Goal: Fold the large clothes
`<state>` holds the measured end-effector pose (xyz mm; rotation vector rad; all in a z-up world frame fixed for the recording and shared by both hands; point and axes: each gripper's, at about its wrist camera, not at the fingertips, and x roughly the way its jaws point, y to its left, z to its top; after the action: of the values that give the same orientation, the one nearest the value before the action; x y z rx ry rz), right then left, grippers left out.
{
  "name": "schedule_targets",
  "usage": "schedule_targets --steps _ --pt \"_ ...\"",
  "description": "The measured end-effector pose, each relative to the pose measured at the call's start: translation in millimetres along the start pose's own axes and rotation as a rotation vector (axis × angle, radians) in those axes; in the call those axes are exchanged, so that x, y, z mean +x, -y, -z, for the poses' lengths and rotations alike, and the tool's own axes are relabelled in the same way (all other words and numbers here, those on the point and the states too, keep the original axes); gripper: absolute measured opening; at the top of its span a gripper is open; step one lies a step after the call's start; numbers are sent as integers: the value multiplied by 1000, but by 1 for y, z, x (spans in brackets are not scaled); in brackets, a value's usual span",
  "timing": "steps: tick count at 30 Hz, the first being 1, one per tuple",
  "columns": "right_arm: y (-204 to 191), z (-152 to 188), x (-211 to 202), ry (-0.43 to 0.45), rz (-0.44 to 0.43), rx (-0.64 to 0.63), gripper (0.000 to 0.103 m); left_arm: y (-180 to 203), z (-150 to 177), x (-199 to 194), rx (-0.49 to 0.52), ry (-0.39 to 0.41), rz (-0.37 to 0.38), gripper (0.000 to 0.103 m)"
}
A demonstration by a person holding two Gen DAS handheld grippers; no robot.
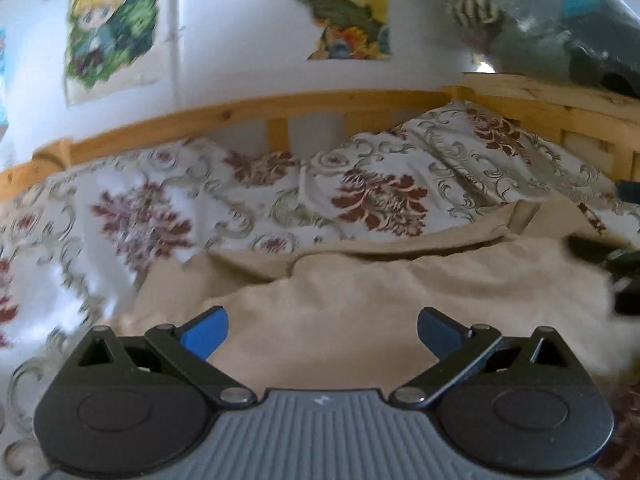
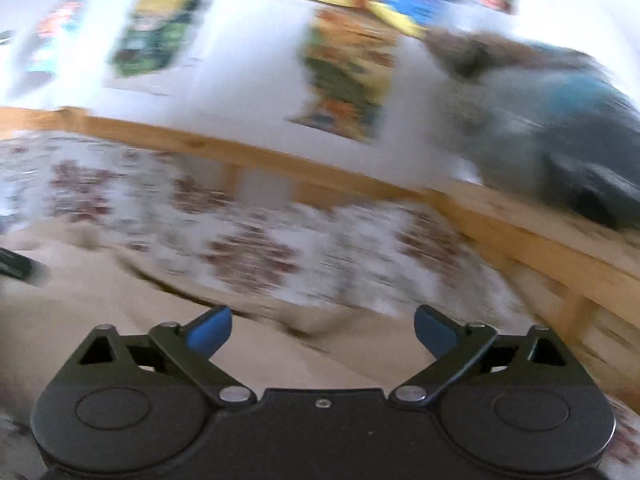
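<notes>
A large beige garment (image 1: 360, 292) lies crumpled on the bed, over a floral bedspread (image 1: 200, 204). My left gripper (image 1: 322, 332) is open and empty, its blue fingertips wide apart just above the beige cloth. My right gripper (image 2: 323, 332) is open and empty too, over the same beige garment (image 2: 80, 312) near its far edge. The right wrist view is heavily blurred. A dark part of the right gripper shows at the right edge of the left wrist view (image 1: 624, 272).
A wooden bed rail (image 1: 240, 116) runs along the far side against a white wall with posters (image 1: 112, 28). A pile of dark and blue clothes (image 1: 560, 24) sits on the rail at the upper right, and also shows in the right wrist view (image 2: 560, 128).
</notes>
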<state>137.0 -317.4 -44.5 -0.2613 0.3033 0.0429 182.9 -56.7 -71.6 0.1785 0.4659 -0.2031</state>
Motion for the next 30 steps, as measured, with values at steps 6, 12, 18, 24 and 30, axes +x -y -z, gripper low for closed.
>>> schedule_targets --steps 6,12,18,24,30 --pt "-27 22 44 -98 -36 -25 89 -20 15 41 -77 -65 -67 103" --pt "-11 43 77 -248 -104 98 93 -42 22 80 -200 -218 -3 103" --pt "15 44 66 -214 -156 253 88 -54 20 61 -250 -199 -14 102" --pt "75 30 26 -161 142 262 91 -102 32 6 -345 -71 -127 102" --pt "98 63 49 -324 256 291 90 -132 52 8 -364 -129 -267 102"
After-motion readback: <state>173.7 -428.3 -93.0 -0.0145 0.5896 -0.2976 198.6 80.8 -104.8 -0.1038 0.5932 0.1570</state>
